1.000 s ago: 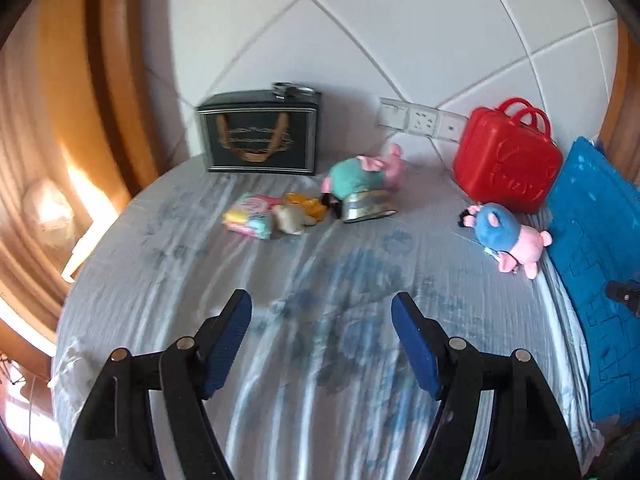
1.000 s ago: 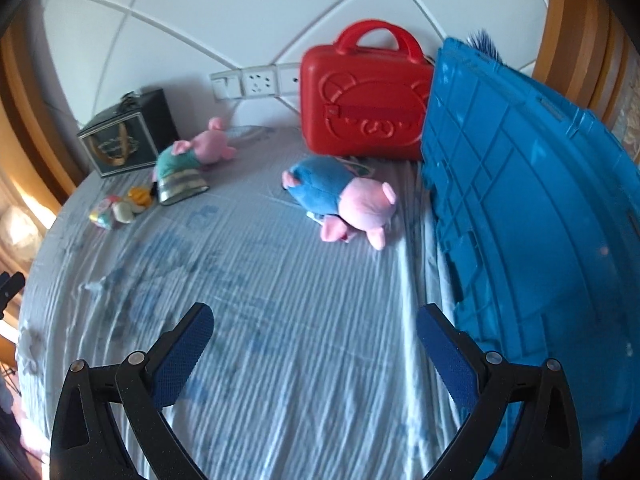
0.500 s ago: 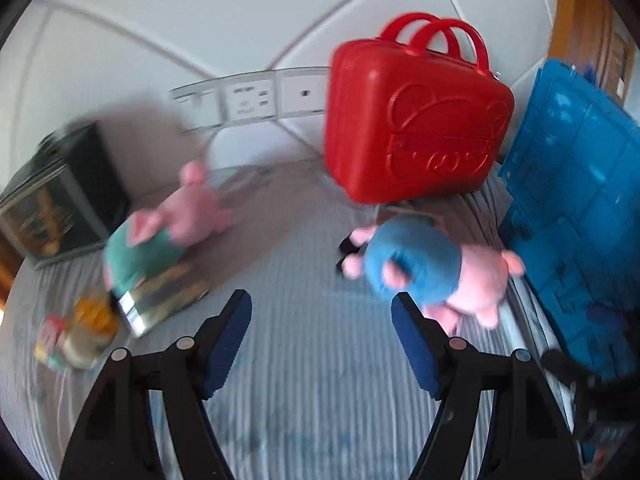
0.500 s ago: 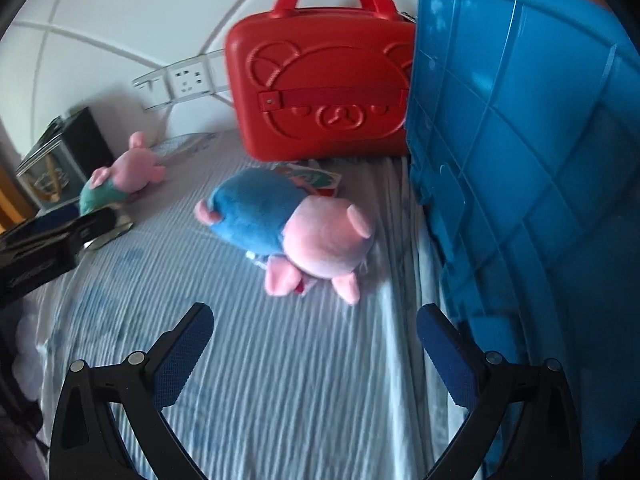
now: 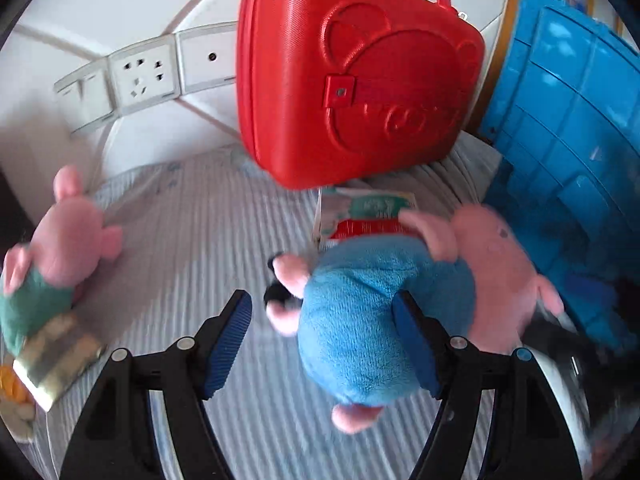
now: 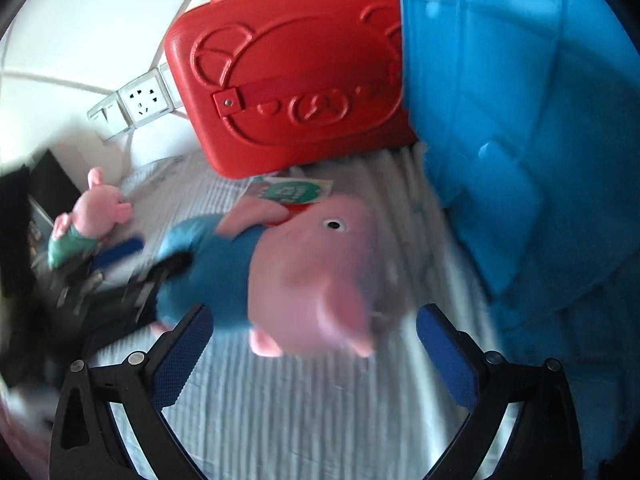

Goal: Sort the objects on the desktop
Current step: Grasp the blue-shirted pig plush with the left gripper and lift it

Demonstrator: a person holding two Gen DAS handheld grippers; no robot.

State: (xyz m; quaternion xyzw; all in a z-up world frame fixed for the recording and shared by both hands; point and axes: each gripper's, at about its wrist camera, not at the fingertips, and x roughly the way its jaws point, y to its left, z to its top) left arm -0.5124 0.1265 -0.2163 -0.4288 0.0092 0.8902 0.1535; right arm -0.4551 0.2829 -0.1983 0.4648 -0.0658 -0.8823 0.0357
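Observation:
A plush pig in a blue shirt (image 5: 360, 320) lies on the striped cloth, pink head toward the blue crate (image 5: 568, 152). My left gripper (image 5: 326, 344) is open, its blue pads around the plush's blue body. My right gripper (image 6: 316, 344) is open, its pads either side of the pink head (image 6: 316, 276) of the same plush. A second pig plush in a green shirt (image 5: 48, 256) lies to the left. The red bear suitcase (image 5: 352, 80) stands behind.
A card tag (image 5: 364, 216) lies under the blue plush by the suitcase. A gold-edged box (image 5: 56, 360) and small toys sit at the far left. Wall sockets (image 5: 140, 78) are behind. The blue crate (image 6: 520, 140) walls off the right side.
Both grippers have moved forward onto the blue-shirted pig plush. The left gripper has swung right from the table's middle. Both stay open.

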